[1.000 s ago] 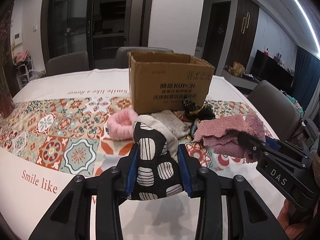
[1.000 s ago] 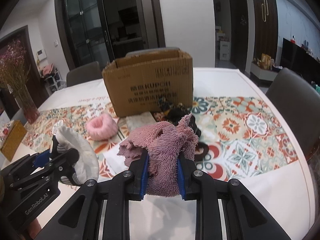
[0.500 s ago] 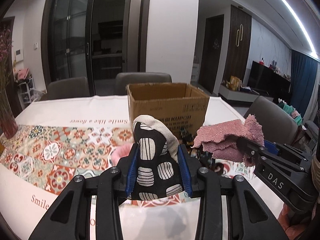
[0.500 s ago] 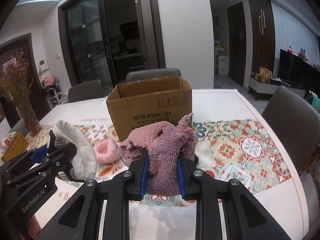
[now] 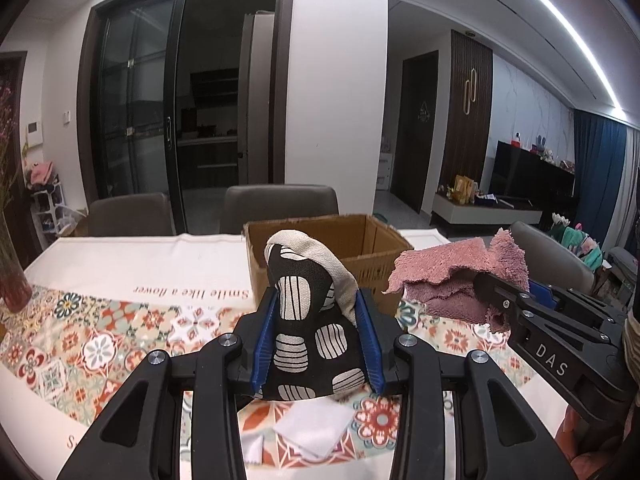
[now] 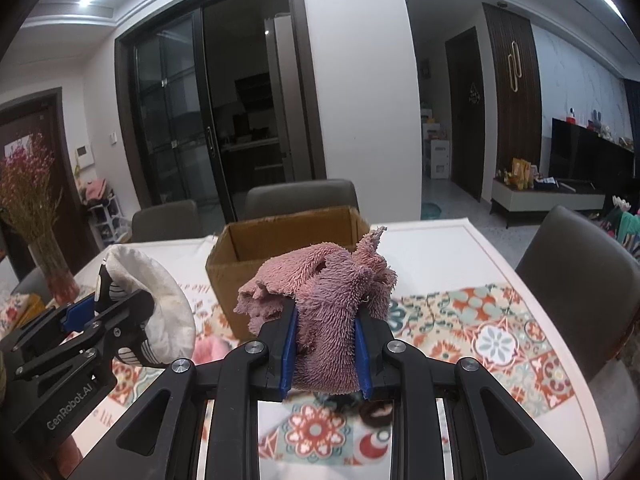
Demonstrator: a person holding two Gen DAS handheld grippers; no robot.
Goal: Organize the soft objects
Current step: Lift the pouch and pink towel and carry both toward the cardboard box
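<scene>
- Left gripper has climbed since a second ago, jaws pinching the black patterned pouch above the table's near edge.
- Cardboard box now sits lower, its opening showing.
- Right gripper is up too, clamping the pink towel.

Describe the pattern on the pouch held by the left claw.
Black with white striped blotches, cream lining; the pouch shows best in the left wrist view.

Two handheld black plastic grippers with blue finger pads

The left gripper has silver screws and white "GenRobot.AI" lettering; the right gripper reads "DAS". A striped sleeve cuff and reddish skin show behind the "DAS" lettering.
</scene>
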